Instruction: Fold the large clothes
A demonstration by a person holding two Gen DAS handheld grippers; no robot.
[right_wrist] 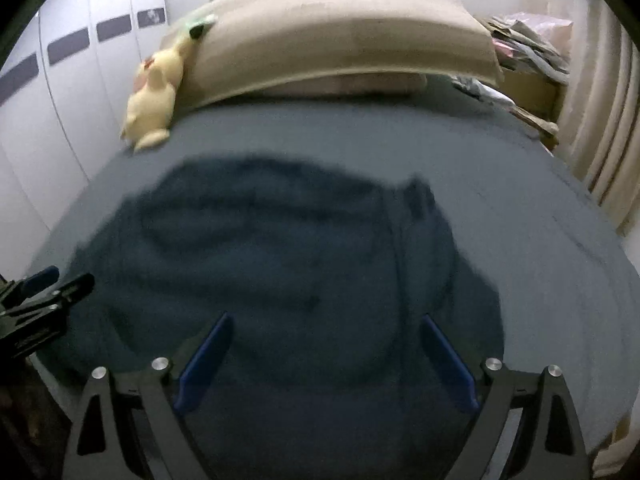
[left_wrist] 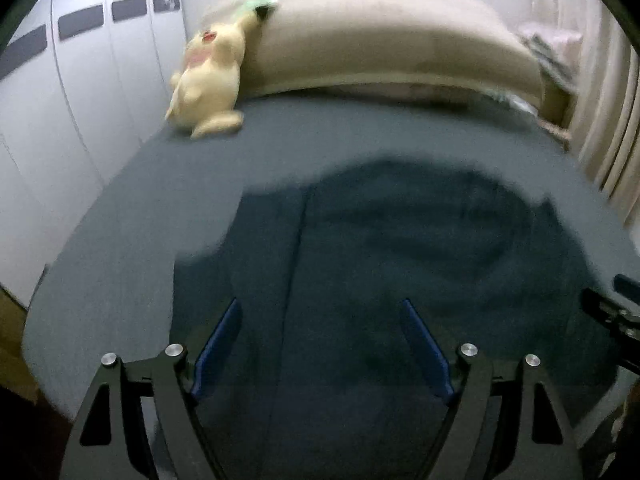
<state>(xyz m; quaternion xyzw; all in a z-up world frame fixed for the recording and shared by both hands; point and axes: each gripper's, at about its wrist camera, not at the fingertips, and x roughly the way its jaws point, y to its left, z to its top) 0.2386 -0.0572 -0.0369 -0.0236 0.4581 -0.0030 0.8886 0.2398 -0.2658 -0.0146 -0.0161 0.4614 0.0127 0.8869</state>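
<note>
A large dark blue garment lies spread on the grey-blue bed sheet, blurred in both views. My left gripper hovers over its near left part with its blue pads wide apart and nothing between them. My right gripper hangs over the garment near a long seam, also open and empty. The right gripper's tip shows at the right edge of the left wrist view, and the left gripper's tip at the left edge of the right wrist view.
A yellow plush toy leans against a beige pillow at the head of the bed. White wardrobe doors stand on the left. Curtains and a pile of papers are at the right.
</note>
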